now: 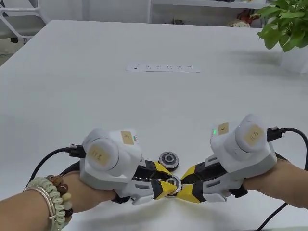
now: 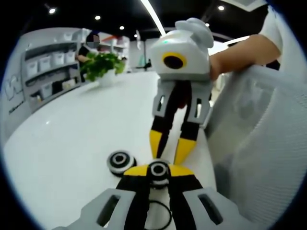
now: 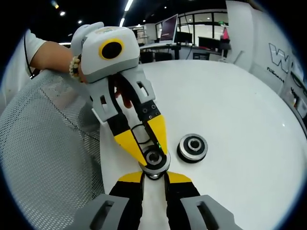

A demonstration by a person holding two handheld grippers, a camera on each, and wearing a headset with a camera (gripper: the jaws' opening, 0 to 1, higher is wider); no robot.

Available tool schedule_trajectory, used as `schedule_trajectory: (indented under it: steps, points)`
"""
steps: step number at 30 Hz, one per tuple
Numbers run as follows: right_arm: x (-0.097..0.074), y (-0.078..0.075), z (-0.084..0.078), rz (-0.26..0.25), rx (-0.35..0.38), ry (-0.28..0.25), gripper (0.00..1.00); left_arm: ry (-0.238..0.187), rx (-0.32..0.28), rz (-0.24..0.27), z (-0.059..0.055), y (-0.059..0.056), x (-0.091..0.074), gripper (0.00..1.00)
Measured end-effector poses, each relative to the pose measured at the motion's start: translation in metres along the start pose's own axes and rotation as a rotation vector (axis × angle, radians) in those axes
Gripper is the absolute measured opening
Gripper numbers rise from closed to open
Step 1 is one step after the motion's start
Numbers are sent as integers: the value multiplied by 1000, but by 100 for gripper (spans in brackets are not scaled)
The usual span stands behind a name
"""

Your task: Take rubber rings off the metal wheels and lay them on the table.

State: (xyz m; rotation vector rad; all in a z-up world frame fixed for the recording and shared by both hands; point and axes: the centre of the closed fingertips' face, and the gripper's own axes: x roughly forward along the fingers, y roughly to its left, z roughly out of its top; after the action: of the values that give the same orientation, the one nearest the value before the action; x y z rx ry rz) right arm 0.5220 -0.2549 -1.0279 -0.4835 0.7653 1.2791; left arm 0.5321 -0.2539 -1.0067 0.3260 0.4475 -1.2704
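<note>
Black rubber shows around the rim of the second wheel (image 1: 169, 159), which lies flat on the white tabletop (image 1: 144, 106) near its near edge, so that ring looks yet to be taken off. Just beside it, closer to the near edge, the other wheel (image 1: 172, 182) sits between the two grippers, which meet over it tip to tip. The left gripper (image 1: 162, 186) is clenched on this wheel, its yellow tips on either side of it. The right gripper (image 1: 183, 186) has its tips at the wheel's rim, but I cannot tell whether it is pinching the ring or only touching. In the left gripper view a thin dark loop (image 2: 159, 215) lies below that gripper's jaws. It may be a ring already off, though that is unclear. By my reading the task is early, with at most one ring freed and the second wheel untouched. That wheel sits close to the working spot and could get knocked. Farther off, a flat white strip (image 1: 162, 68) lies towards the far edge and a potted plant (image 1: 284, 24) stands at the far right corner, both well apart from the work.
</note>
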Motion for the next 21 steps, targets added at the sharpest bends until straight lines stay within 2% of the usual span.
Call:
schedule_trajectory:
  steps: [2,3,4,5,6,21]
  points:
    - [0,0,0,-1,-1,-1,13,-1,-1,0,0,0,0,14]
    - [-1,-3,-6,-14,-19,34,7,-1,-2,-1,0,0,0,15]
    - [-1,-9,-7,-49,-39,39,1,-2,-3,-3,0,0,0,14]
    - [1,-2,-4,-8,-17,14,1,-2,-3,-2,0,0,0,14]
    - [1,-3,-4,-14,2,16,1,-2,-2,-2,0,0,0,14]
    - [-1,-5,-4,-21,25,36,0,-3,-2,-2,0,-1,-1,14]
